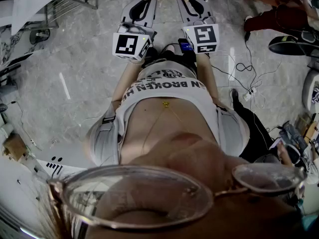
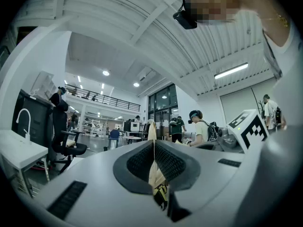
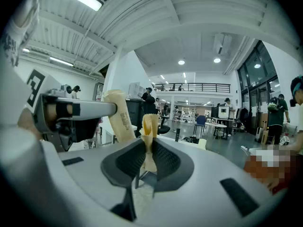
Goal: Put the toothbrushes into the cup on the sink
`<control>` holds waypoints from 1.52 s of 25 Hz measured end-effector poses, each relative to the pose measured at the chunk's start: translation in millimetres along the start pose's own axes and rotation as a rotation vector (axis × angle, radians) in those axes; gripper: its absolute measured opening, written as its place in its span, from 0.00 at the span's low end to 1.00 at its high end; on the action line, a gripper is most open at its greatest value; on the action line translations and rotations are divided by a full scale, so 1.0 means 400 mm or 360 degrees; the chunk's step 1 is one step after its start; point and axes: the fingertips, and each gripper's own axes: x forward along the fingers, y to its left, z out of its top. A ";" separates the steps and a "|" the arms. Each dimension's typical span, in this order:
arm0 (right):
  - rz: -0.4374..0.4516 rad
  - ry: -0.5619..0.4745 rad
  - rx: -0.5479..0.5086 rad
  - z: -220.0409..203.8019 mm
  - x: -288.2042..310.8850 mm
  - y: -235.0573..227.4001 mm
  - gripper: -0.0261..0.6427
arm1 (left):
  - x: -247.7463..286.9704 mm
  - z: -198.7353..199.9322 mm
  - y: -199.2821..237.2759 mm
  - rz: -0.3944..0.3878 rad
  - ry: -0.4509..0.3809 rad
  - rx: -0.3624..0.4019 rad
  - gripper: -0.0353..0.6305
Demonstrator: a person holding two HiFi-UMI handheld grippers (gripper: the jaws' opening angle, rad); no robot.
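left tool (image 2: 154,148) is clamped tight on a cream wrapped toothbrush (image 2: 152,129), pack sticking out past its tips. right tool (image 3: 150,145) same deal w/ a yellowish wrapped toothbrush (image 3: 150,123). White bench (image 2: 21,150) w/ a faucet sits off to left tool's left.

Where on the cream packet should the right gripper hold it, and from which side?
Across its flat faces, as the right gripper does now: the cream packet is thin, its faces lying against the pads, so closing from both sides seems surest.
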 end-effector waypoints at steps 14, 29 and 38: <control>0.0001 -0.0041 0.0079 -0.038 -0.046 -0.058 0.13 | 0.029 -0.032 -0.043 0.0012 -0.0004 -0.0051 0.08; -0.0152 -0.0035 0.0062 -0.016 0.154 -0.239 0.13 | 0.287 -0.041 0.126 -0.0085 -0.0023 -0.0043 0.08; -0.0204 -0.0013 0.0018 0.009 0.314 -0.290 0.13 | 0.409 -0.049 0.249 -0.0165 -0.0010 -0.0029 0.08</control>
